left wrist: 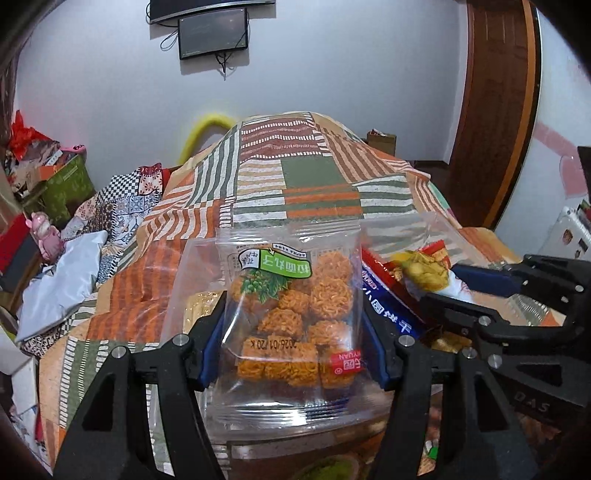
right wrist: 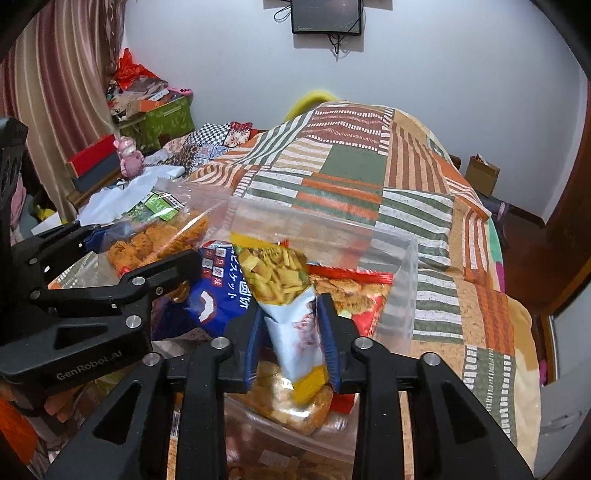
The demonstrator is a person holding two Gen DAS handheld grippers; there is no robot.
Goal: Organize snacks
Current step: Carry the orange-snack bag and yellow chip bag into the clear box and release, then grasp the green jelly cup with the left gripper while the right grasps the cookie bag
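Observation:
My left gripper [left wrist: 293,325] is shut on a clear bag of orange noodle balls [left wrist: 295,314] with a green label, held upright over a clear plastic bin [left wrist: 436,225]. The same bag shows at the left in the right wrist view [right wrist: 155,240]. My right gripper [right wrist: 291,332] is shut on a pale blue packet of yellow chips [right wrist: 288,291] and holds it over the bin [right wrist: 402,280]. That packet also shows in the left wrist view [left wrist: 428,273]. A dark blue snack bag [right wrist: 218,291] and a red one [right wrist: 354,291] lie in the bin.
The bin sits on a bed with a patchwork quilt [left wrist: 295,177]. Boxes and clutter [left wrist: 48,177] stand at the left by a curtain [right wrist: 62,92]. A wooden door [left wrist: 495,110] is at the right, a monitor [left wrist: 212,33] on the far wall.

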